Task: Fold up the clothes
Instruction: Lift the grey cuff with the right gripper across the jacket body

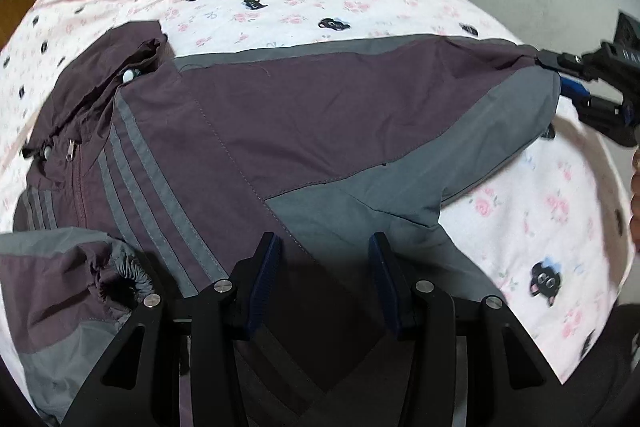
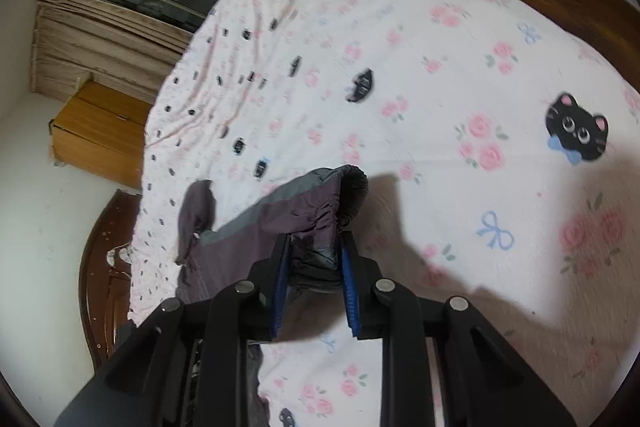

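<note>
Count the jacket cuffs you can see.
2. One cuff is clamped in the right gripper; the other cuff lies on the jacket beside the open left gripper.

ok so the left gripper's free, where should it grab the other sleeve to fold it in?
Probably at the elastic cuff of the near sleeve. It lies bunched on the jacket, just left of the open left gripper. Come from above, one finger on each side of the gathered edge, as the right gripper holds its cuff.
</note>
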`<state>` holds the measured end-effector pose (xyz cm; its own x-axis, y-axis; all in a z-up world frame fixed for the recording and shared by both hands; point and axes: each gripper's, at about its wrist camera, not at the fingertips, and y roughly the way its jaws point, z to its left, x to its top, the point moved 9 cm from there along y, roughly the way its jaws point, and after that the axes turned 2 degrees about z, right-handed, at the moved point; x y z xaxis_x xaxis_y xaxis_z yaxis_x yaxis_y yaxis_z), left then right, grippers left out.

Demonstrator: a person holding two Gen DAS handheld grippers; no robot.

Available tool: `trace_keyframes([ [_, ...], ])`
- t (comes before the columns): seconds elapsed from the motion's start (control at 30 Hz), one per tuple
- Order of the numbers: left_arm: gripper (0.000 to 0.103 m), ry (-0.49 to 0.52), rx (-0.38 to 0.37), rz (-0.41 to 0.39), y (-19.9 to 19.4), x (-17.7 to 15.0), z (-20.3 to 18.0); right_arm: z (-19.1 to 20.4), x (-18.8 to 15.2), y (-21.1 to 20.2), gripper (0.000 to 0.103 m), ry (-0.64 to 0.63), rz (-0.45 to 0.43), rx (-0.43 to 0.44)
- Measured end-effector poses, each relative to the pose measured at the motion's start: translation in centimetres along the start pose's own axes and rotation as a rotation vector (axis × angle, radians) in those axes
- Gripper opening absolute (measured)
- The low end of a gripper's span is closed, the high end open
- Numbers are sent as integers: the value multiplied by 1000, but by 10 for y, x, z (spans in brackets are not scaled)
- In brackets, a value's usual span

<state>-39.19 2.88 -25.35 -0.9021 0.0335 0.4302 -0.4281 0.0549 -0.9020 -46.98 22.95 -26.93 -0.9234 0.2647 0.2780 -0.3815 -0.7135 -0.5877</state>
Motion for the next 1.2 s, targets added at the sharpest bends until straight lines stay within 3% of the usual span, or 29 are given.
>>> trace_keyframes([
  [0.2,42,-37,-30,-3,-4,0,3,25,5,-12,23,-61,-32,77],
  [0.4,42,-33,-30,-9,-10,0,1,48,1,-18,22,-155,-38,75],
  [0.8,42,-44,-29,-2,-10,-5,3,113,-21,-38,20,-417,-53,-83],
  [1.2,42,-121,-49,-30,-27,-8,22,176,-55,-26,19,-638,-20,-186],
])
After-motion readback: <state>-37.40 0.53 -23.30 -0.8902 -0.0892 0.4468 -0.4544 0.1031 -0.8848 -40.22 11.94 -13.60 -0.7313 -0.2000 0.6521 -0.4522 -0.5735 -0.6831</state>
